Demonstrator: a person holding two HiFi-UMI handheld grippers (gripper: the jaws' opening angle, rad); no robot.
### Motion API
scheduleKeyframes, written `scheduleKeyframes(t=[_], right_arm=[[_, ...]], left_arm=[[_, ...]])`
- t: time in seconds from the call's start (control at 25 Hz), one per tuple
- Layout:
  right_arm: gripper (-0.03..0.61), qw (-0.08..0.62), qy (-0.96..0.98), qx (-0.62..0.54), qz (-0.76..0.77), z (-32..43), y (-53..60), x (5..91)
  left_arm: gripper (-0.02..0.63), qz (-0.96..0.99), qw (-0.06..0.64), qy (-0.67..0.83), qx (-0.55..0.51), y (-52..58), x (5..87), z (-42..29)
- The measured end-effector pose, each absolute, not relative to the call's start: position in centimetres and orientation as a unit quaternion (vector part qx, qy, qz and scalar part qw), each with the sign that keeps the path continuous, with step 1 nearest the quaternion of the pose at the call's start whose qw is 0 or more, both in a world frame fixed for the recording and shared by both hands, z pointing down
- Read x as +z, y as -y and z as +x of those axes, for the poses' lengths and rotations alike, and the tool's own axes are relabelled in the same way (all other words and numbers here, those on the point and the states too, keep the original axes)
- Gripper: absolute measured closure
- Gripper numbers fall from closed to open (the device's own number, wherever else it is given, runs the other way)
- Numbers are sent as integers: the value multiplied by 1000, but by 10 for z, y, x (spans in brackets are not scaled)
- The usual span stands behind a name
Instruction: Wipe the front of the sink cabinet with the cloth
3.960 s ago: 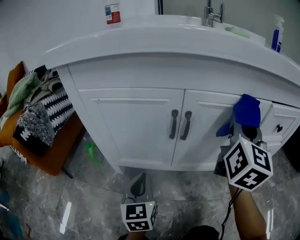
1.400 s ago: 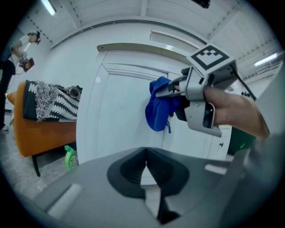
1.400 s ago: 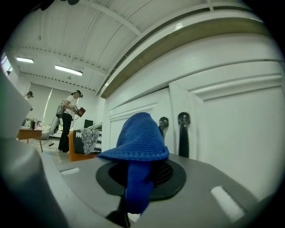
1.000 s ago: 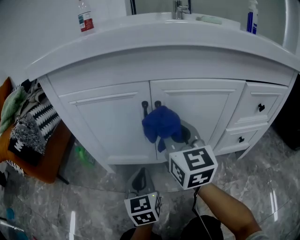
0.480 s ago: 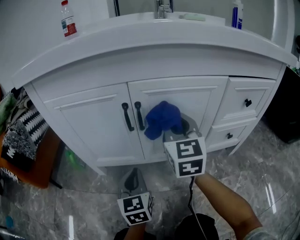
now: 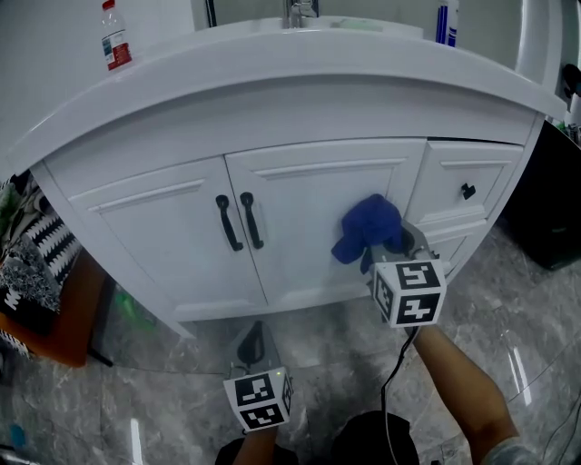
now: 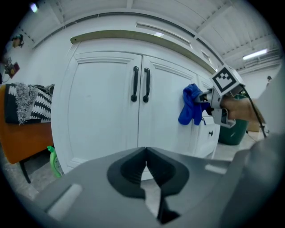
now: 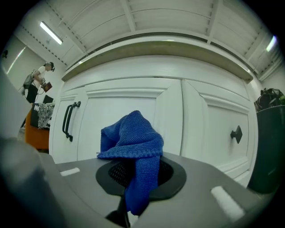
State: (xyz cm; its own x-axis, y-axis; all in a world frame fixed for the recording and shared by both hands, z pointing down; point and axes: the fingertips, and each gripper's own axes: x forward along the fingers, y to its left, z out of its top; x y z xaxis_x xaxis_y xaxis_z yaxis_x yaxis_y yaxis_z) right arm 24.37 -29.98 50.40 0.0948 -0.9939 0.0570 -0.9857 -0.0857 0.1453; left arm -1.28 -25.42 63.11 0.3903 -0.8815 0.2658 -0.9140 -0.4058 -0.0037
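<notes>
Two grippers are out in front of the white cabinet [image 6: 163,241], one in each of the person's hands. The right gripper [image 8: 139,176] has its jaws clamped on a blue cloth [image 8: 131,138]. The cloth bunches up above the jaws and a strip of it hangs down between them. In the head view the cloth lies against the right door [image 6: 309,209], low and close to that door's right edge, just left of the drawers [image 6: 449,204]. It is well apart from the two black handles [image 6: 228,222] that stand side by side where the doors meet. A forearm [image 6: 454,377] reaches in behind this gripper from the bottom right.

The left gripper [image 7: 146,165] hangs lower and further back, over the grey marble floor [image 6: 182,381], and points at the doors. Its jaws are closed together with nothing between them.

On the counter [image 6: 272,64] stand a clear bottle [image 6: 113,38] with a red label, at the left, and a blue bottle [image 6: 442,23] near the tap [image 6: 295,11]. Left of the cabinet sits an orange seat [image 7: 20,138] heaped with black-and-white fabric [image 7: 26,103]. A green bottle [image 7: 53,158] stands on the floor by the cabinet's left corner. A dark bin [image 8: 267,142] stands to the right.
</notes>
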Motion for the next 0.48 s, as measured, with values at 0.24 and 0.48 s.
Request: scheduleKeyframes(t=[0.24, 0.48], right_arm=[[511, 84, 662, -54, 743, 253, 293, 519], [511, 94, 650, -60, 752, 252, 294, 540]], left_arm=[[604, 831, 69, 541, 112, 252, 627, -14], [604, 827, 65, 546, 117, 253, 626, -22]])
